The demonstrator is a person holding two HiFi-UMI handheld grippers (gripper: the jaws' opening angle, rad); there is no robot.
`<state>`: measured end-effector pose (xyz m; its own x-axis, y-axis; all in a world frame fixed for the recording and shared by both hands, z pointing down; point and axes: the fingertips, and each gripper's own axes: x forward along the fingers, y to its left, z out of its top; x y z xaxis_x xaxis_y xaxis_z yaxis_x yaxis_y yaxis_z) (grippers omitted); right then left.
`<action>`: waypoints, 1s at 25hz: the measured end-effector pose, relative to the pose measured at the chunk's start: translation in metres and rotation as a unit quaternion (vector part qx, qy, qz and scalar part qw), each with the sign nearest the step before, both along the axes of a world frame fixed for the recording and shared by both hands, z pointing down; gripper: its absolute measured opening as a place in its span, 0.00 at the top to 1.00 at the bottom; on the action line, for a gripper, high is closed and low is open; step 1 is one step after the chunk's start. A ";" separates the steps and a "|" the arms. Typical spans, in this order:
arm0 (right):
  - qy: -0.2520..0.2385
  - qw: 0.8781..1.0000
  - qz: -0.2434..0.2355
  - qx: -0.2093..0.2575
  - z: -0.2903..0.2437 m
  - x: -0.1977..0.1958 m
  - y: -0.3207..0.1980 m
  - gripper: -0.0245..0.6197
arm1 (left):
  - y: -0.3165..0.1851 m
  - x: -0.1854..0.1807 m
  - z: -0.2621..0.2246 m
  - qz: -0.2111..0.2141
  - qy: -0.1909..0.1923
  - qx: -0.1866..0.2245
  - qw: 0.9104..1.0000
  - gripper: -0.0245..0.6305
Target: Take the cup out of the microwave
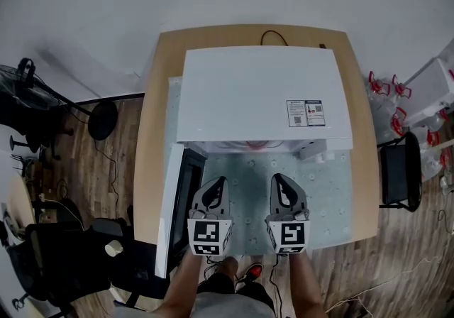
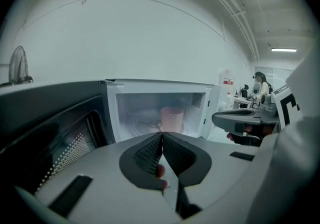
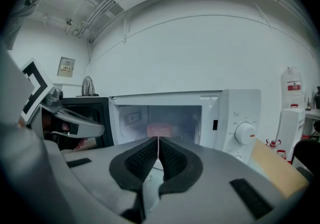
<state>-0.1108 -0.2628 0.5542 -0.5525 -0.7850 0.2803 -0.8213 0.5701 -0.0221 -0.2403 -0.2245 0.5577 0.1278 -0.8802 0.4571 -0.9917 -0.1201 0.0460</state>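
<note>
1. While the white, boxy microwave point(image 1: 262, 96) sits on a wooden table point(image 1: 152, 139) with its dark-windowed door point(image 1: 170, 217) open toward nine o'clock, a pink, tumbler-shaped cup point(image 2: 171, 118) stands upright inside the cavity.
2. The left gripper point(image 1: 218, 183) and right gripper point(image 1: 279, 180) hang side by side in front of the opening. The cup is at their twelve o'clock, well apart from both.
3. Each gripper's jaws are pressed together with nothing between them.
4. The cup looks light, stiff and smooth-walled, probably plastic, so it may slip. Holding it across the upper wall, just below the rim, seems safest, once one pair of jaws spreads.
</note>
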 end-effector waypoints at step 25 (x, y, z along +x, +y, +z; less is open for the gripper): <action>-0.012 0.999 -0.031 -0.027 0.032 -0.058 -0.078 0.44 | -0.023 -0.011 0.018 0.000 0.028 -0.016 0.999 0.93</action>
<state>-0.1690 -0.3409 0.5866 -0.6070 -0.7325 0.3082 -0.7828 0.6179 -0.0731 -0.2513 -0.2477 0.5762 0.1536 -0.8651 0.4776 -0.9875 -0.1167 0.1061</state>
